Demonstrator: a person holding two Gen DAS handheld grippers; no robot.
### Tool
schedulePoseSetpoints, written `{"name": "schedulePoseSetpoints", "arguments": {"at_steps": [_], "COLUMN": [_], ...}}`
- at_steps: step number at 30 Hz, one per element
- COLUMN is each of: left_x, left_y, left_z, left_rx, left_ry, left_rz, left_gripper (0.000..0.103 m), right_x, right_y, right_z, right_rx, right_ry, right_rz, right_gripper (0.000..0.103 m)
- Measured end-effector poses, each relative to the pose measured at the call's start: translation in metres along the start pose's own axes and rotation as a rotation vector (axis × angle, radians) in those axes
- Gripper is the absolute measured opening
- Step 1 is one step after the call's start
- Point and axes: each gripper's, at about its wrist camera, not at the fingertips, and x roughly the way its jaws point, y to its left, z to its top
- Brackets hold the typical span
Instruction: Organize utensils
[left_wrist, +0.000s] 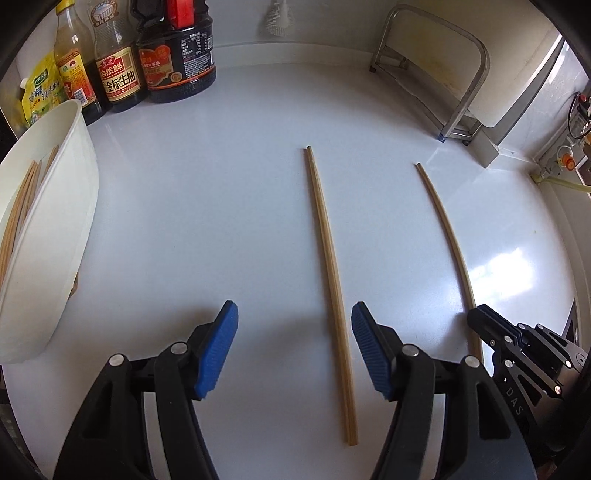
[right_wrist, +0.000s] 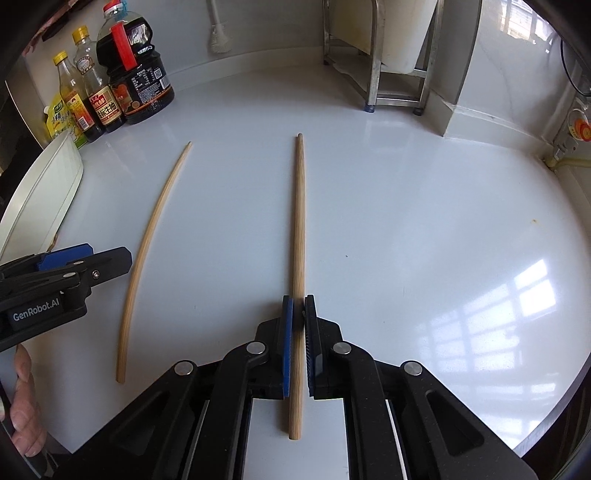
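A wooden chopstick (left_wrist: 330, 280) lies on the white counter between the blue pads of my left gripper (left_wrist: 293, 310), closer to the right pad and touching neither. That gripper is open. The same chopstick (right_wrist: 147, 251) shows at the left of the right wrist view, beside my left gripper (right_wrist: 110, 258). My right gripper (right_wrist: 298, 301) is shut on a second chopstick (right_wrist: 299, 221) near its close end; its far end points at the back wall. In the left wrist view this second chopstick (left_wrist: 448, 236) runs into my right gripper (left_wrist: 480, 314) at the lower right.
A white tub (left_wrist: 62, 236) holding several chopsticks stands at the left; its rim (right_wrist: 44, 192) also shows in the right wrist view. Sauce bottles (left_wrist: 147, 62) line the back left corner. A metal rack (left_wrist: 443, 74) stands at the back right. A person's hand (right_wrist: 24, 406) holds the left gripper.
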Motion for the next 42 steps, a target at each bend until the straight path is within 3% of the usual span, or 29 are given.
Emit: {"name": "schedulePoseSetpoints", "arguments": {"at_steps": [5,9,21,24,26,28,29,30,42], "left_x": [0.002,0.004,0.016,0.017,0.015,0.014,0.014,0.014,-0.008], "left_y": [-0.005,-0.007,-0.017,-0.022,-0.023,-0.025,-0.025,-0.024,-0.007], "left_z": [0.002,0.002,0.006,0.006,0.007,0.007,0.007,0.008,0.006], "left_rx": [0.014,0.012,0.028,0.053,0.061,0.068,0.070,0.069,0.072], "left_ry": [-0.008,-0.009,-0.011,-0.024,-0.027,-0.025,-0.022,-0.017,0.002], "left_rz": [0.016,0.027,0.071,0.085,0.077,0.068,0.065,0.056,-0.010], "left_gripper": [0.063,0.063,0.063,0.054,0.042,0.023,0.019,0.009,0.007], "right_x": [-0.002,-0.005,0.012,0.013,0.015,0.015,0.015,0.016,0.002], "right_y": [-0.002,-0.003,-0.001,0.001,0.002,0.002,0.003,0.003,0.003], "right_z": [0.000,0.004,0.014,0.016,0.018,0.019,0.019,0.019,0.022], "right_rx": [-0.009,-0.015,-0.068,-0.078,-0.093,-0.096,-0.097,-0.096,0.011], "right_ry": [-0.001,-0.028,-0.025,-0.031,-0.033,-0.031,-0.029,-0.027,-0.012], "right_rz": [0.013,0.016,-0.038,-0.040,-0.042,-0.034,-0.035,-0.036,0.055], "right_gripper": [0.006,0.020,0.022,0.022,0.021,0.014,0.007,0.007,0.006]}}
